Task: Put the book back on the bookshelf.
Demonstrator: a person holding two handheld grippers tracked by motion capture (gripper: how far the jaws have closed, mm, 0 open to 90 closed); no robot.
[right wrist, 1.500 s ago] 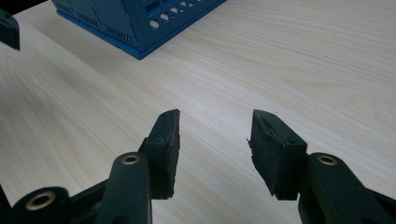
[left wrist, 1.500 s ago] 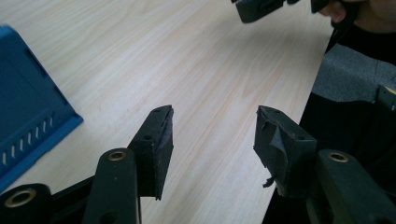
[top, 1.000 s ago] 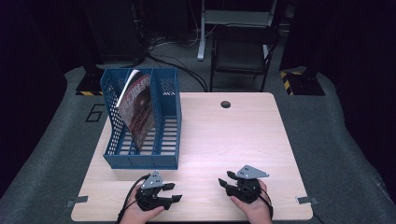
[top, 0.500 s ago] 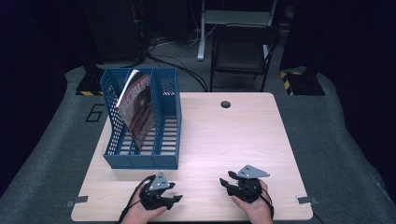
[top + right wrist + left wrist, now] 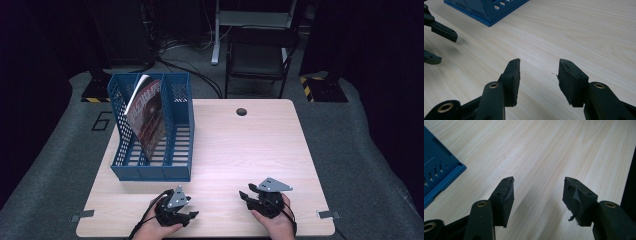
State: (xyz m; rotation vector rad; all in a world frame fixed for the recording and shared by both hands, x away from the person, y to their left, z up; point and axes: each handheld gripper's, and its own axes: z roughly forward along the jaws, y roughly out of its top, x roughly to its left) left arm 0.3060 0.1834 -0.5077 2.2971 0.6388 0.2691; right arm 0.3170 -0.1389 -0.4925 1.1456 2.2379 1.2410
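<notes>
Since the earlier frames the left gripper has edged slightly rightward, jaws parted with nothing between. Both forearms are cut off at six o'clock. The right gripper rests with jaws apart, empty. The blue plastic file rack stands at ten o'clock on the pale wooden table, holding a tilted magazine.

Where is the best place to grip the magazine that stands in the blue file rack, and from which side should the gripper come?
Probably the magazine's top edge, approached from above. It stands leaning in the left part of the blue file rack, whose walls and dividers cover its lower part, and its upper corner rises above the rim. The left gripper is nearer and stands open with nothing between its jaws.
</notes>
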